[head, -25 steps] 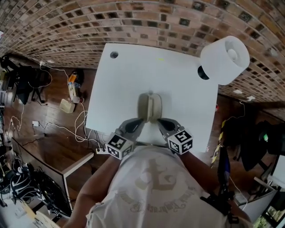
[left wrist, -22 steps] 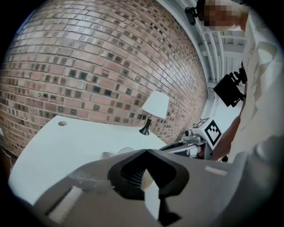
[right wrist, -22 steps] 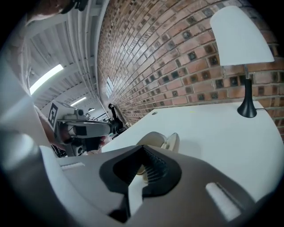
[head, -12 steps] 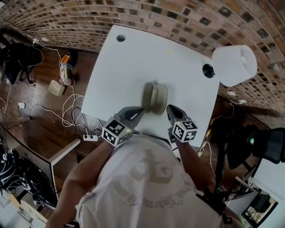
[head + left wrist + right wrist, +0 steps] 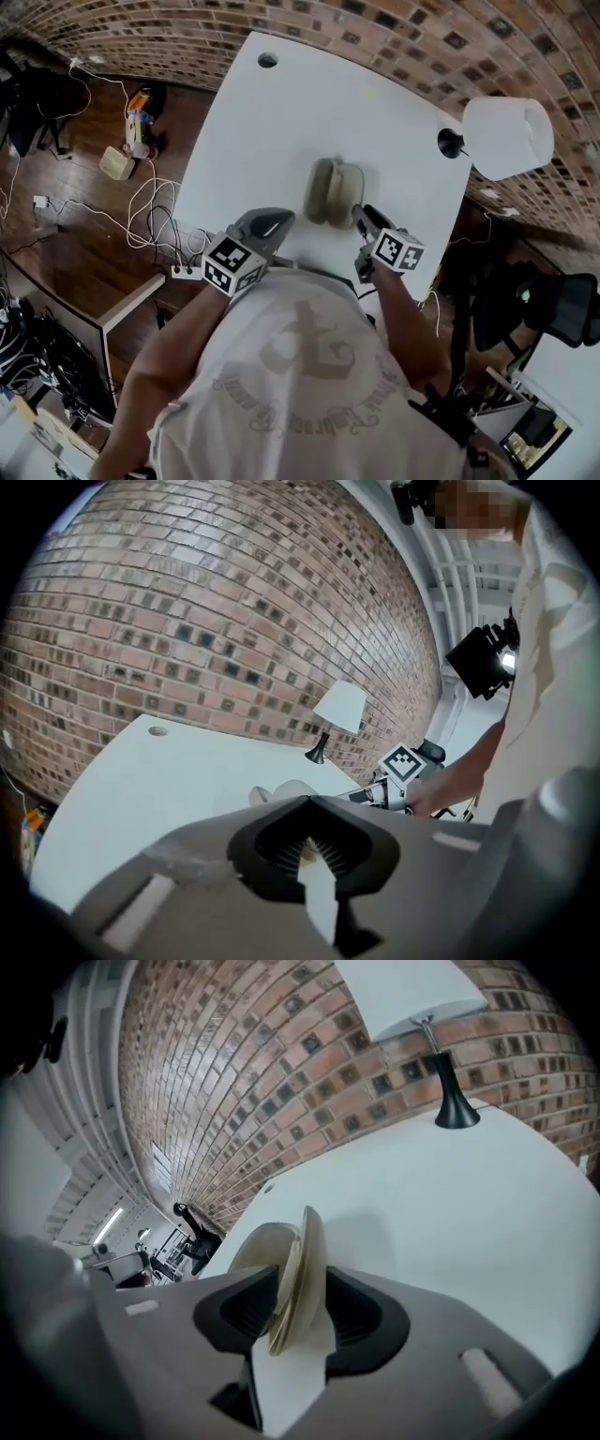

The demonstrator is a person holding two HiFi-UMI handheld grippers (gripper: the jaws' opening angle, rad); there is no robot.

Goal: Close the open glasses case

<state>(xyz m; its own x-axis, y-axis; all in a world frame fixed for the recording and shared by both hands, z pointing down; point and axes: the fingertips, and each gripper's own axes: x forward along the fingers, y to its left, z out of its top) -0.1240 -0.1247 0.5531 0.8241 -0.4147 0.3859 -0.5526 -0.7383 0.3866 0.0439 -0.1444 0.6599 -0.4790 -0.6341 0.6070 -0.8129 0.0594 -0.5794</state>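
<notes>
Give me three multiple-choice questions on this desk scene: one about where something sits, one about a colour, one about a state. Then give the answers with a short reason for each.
1. Where does the lamp stand?
A. At the table's far right corner
B. On a shelf
C. In the table's middle

2. What colour is the glasses case?
A. Black
B. Beige
C. Red

3. What does the left hand-held gripper hold?
A. The glasses case
B. The lamp
C. Nothing

Answers:
1 A: the head view shows the lamp's dark base by that corner.
2 B: both shells of the case look pale tan.
3 C: the left gripper view shows nothing between its jaws.
</notes>
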